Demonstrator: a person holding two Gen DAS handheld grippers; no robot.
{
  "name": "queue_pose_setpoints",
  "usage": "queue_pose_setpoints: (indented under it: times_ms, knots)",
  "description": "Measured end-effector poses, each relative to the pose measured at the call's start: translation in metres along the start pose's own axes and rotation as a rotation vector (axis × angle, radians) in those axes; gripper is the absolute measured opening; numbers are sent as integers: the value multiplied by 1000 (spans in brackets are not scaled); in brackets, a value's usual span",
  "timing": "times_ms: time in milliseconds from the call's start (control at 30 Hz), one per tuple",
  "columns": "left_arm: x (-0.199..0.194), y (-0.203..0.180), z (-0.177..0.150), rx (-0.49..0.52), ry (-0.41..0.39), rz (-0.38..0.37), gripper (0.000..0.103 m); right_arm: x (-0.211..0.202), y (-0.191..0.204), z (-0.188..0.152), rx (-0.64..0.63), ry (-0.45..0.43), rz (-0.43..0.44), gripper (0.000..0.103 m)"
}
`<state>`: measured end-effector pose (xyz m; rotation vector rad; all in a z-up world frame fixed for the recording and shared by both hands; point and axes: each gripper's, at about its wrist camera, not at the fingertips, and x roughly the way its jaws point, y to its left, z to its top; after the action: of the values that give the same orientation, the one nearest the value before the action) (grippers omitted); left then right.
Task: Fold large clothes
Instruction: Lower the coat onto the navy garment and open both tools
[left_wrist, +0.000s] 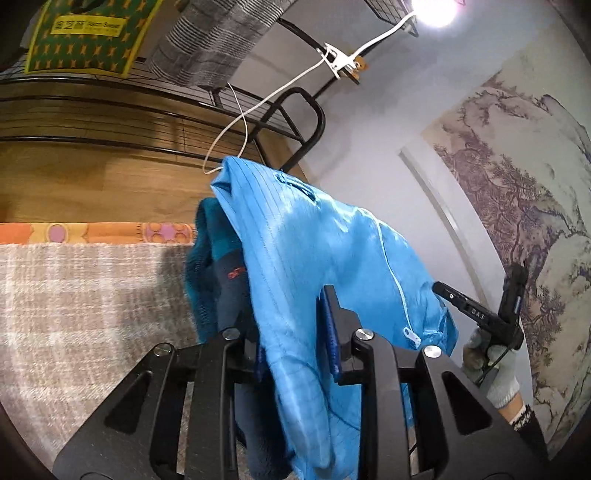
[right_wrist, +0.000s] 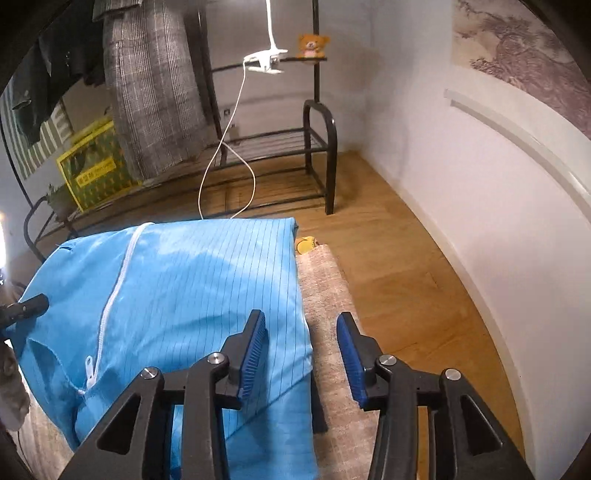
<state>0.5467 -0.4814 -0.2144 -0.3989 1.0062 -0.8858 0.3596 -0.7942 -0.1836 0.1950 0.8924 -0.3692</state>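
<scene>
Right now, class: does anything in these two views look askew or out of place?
Yes. The blue garment hangs bunched through the left tool, with darker clothing caught beside it. Its zipper runs crooked. The right tool is open, holding nothing.

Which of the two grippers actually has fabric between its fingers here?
The left gripper: the blue zip-up garment runs between its pads. The right gripper stands open, with only its left pad over the garment's edge and the beige rug in its gap.

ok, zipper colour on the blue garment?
White zipper on the blue garment; clearest in right wrist view.
</scene>
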Motion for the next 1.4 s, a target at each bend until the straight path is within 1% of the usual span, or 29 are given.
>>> queue_pose_setpoints:
  times_ms: [33,67,133,200,267,333,367,433,500,633,733,800,967,1100,1267,1400]
  knots:
    - [-4,0,-1,4,-14,6,24,-2,0,-1,5,-10,-1,43]
    - [-5,0,-2,9,-21,14,24,-5,2,-4,1,-19,21,43]
    - [-6,0,-4,25,-16,32,24,-11,9,-10,-22,-33,16,42]
    - [-3,0,-5,34,-11,53,24,-10,16,-18,-50,-18,13,42]
    - [0,0,-8,47,-6,75,24,-3,18,-21,-54,10,-10,42]
    - [3,0,-11,64,1,103,24,1,14,-25,-28,23,-20,41]
    - [6,0,-13,70,9,115,27,4,10,-27,-5,33,-24,42]
    - [9,2,-17,73,29,144,28,8,3,-31,31,53,-39,42]
    - [4,1,-19,72,30,153,28,9,1,-36,35,68,-63,42]
    - [-17,-11,-21,112,17,177,28,-10,-3,-39,51,45,-74,42]
    - [-38,-17,-22,107,0,177,28,-29,-8,-43,83,15,-66,42]
    - [-55,-26,-24,122,-11,179,28,-45,-9,-44,99,-8,-53,41]
    - [-96,-50,-30,163,-47,189,28,-91,-4,-48,99,-70,-25,42]
    - [-134,-74,-39,191,-68,182,28,-133,5,-53,94,-113,3,42]
    - [-202,-109,-56,243,-121,160,28,-200,19,-63,72,-184,49,42]
    - [-273,-135,-73,288,-184,149,28,-255,27,-75,53,-239,72,42]
